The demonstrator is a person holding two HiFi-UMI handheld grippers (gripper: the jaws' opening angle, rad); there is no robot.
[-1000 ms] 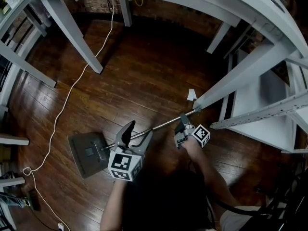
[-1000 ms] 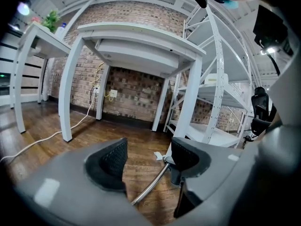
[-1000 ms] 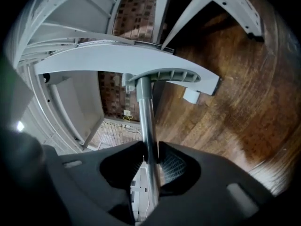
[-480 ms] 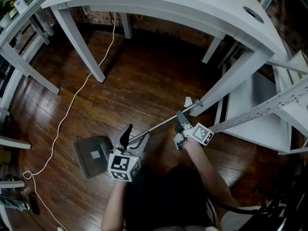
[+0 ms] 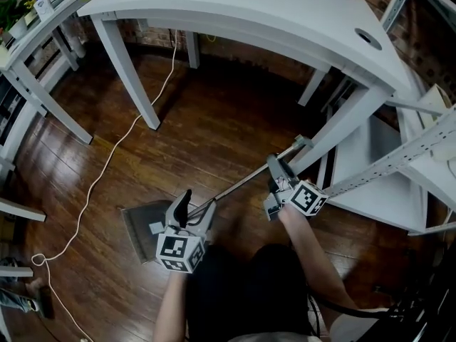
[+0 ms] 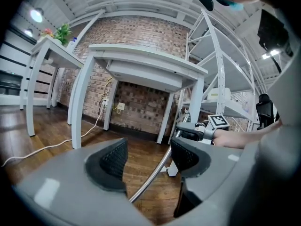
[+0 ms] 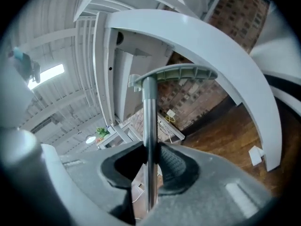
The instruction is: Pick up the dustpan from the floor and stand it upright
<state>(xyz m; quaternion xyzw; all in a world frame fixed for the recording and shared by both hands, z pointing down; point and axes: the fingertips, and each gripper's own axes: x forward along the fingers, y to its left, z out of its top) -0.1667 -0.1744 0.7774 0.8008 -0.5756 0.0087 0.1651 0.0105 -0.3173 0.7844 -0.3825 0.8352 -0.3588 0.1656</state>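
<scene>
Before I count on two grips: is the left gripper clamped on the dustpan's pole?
No, the left gripper has its jaws standing wide apart, and the pole only passes between them.

White desks [image 5: 235, 13] stand on wood floor [image 5: 214, 120] by brick wall [image 6: 141, 29]
</scene>
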